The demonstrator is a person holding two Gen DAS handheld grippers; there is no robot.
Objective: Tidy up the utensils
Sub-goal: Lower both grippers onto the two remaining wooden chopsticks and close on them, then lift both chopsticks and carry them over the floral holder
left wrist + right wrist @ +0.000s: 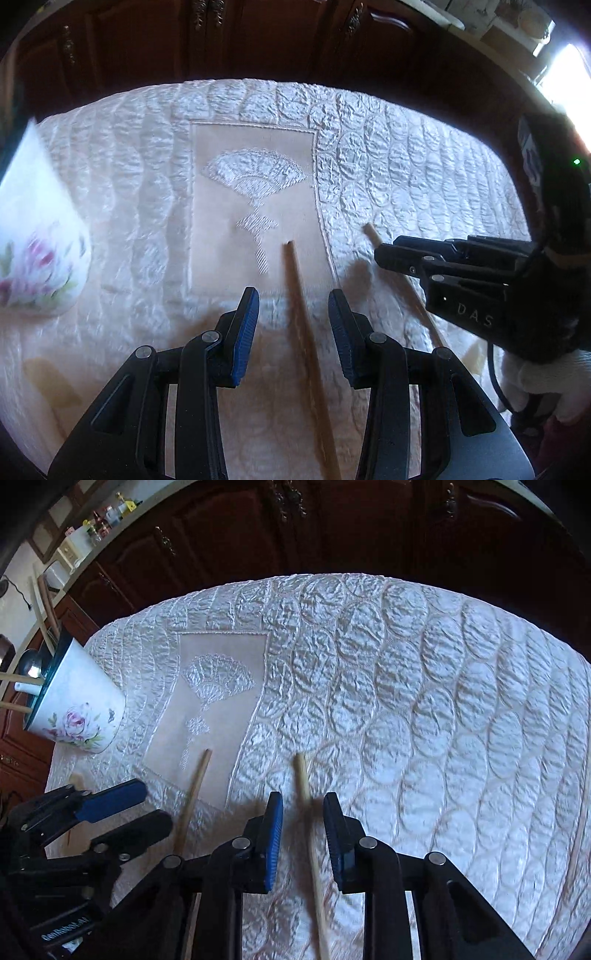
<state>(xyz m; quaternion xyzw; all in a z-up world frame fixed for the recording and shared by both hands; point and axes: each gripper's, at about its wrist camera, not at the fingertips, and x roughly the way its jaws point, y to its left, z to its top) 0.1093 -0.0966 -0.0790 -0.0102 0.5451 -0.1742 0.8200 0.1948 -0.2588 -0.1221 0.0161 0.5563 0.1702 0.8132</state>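
Where quilt (424, 701) lies bare, tongs (303, 834) astride a chopstick (306, 801).

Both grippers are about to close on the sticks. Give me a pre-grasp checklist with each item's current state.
1. Left gripper straddles the left wooden stick: ok, stick between open jaws, pads not pressing.
2. Right gripper straddles the right wooden stick: ok, gaps show on both sides.
3. The two sticks lie apart on the quilted cloth: ok.
4. Grippers clear of each other: ok, side by side, not touching.
5. Floral cup upright: cannot tell; fisheye edge makes it look tilted.
6. Room in the cup: cannot tell; utensils already inside.
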